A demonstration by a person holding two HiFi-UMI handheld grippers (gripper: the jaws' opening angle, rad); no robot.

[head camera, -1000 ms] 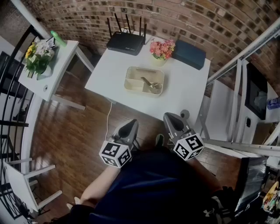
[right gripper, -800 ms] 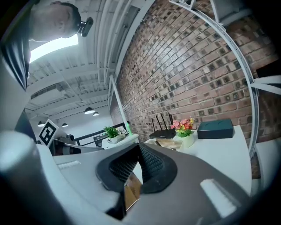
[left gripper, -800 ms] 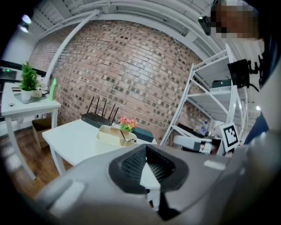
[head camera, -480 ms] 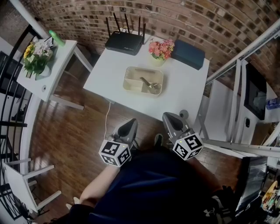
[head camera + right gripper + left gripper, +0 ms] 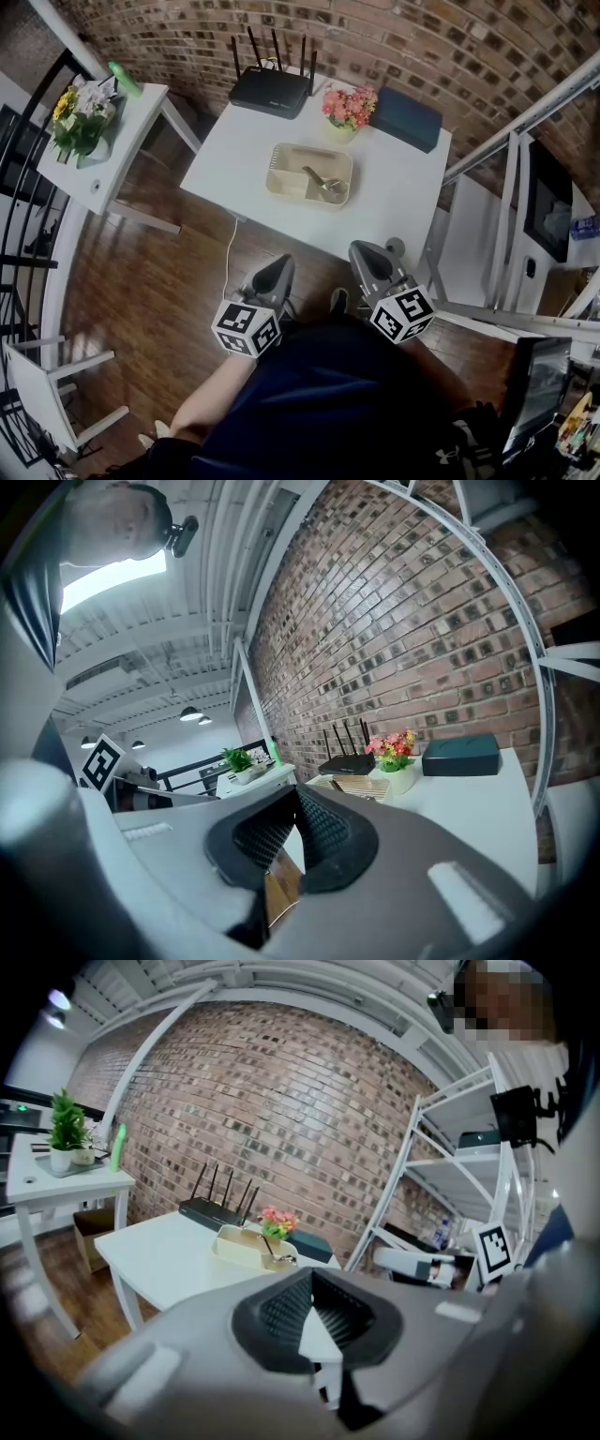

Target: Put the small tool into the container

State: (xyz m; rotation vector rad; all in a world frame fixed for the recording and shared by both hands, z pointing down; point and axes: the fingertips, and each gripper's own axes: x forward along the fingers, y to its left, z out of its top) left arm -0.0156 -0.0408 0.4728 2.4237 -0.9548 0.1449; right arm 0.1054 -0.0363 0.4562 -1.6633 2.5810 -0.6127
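Observation:
A cream container (image 5: pixel 286 176) stands in the middle of the white table (image 5: pixel 394 206). A small metal tool (image 5: pixel 324 182) lies inside it, toward its right end. Both grippers are held close to the person's body, short of the table's front edge and apart from the container. My left gripper (image 5: pixel 280 264) is shut with nothing in it, and so is my right gripper (image 5: pixel 362 252). In the left gripper view the container (image 5: pixel 239 1244) and the tool (image 5: pixel 274 1254) sit far ahead of the closed jaws. The right gripper view shows the container (image 5: pixel 356 786) small in the distance.
At the table's back stand a black router (image 5: pixel 270 92), a pot of pink flowers (image 5: pixel 348 108) and a dark blue box (image 5: pixel 405 118). A white side table (image 5: pixel 112 150) with a plant is at the left. White shelving (image 5: pixel 511 187) stands at the right.

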